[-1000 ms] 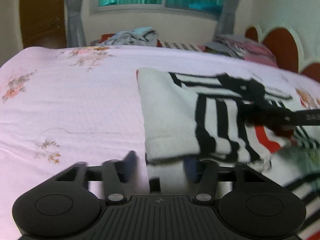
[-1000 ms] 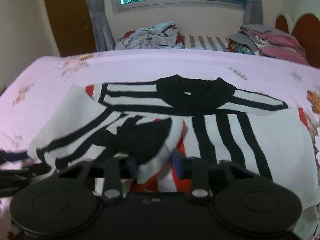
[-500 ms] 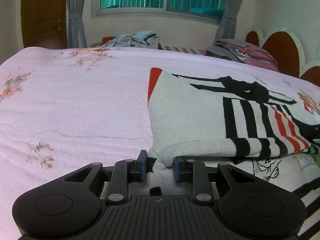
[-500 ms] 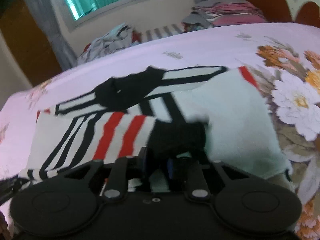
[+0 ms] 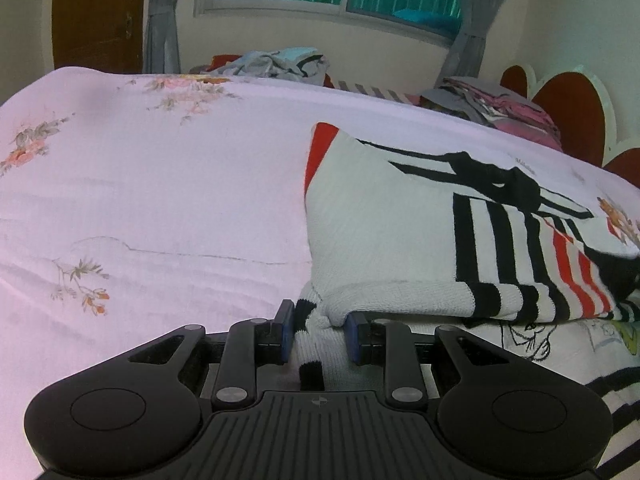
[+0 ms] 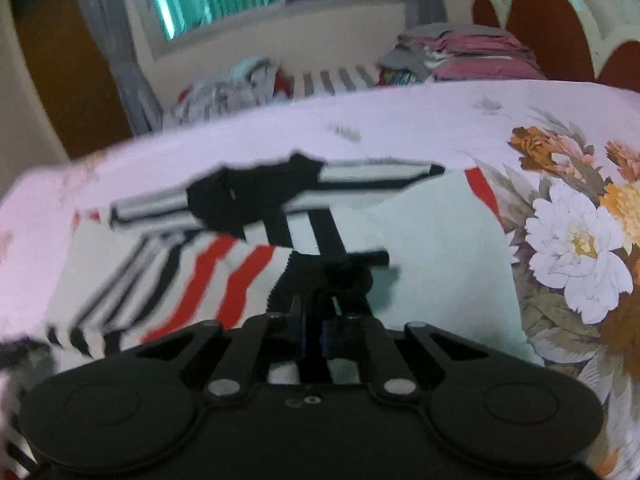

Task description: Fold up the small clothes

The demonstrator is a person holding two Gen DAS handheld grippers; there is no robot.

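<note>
A white knit sweater (image 5: 384, 232) with black and red stripes lies on the pink bed sheet (image 5: 160, 200), one side folded over its body. My left gripper (image 5: 320, 332) is shut on the sweater's striped near edge, and fabric bunches between the blue pads. In the right wrist view the sweater (image 6: 440, 264) spreads ahead, with a red-striped sleeve lying across it. My right gripper (image 6: 316, 328) is closing, its jaws almost together on the sleeve's black cuff (image 6: 340, 272). That view is motion-blurred.
At the bed's far edge, below the window, lie a heap of loose clothes (image 5: 280, 62) and a folded stack (image 5: 500, 108). A red and cream headboard (image 5: 568, 112) rises on the right. Large flower prints (image 6: 580, 248) cover the sheet right of the sweater.
The right gripper carried the sleeve rightwards across the sweater and narrowed its jaws on the cuff. The left jaws closed on the near edge early on and then held still.
</note>
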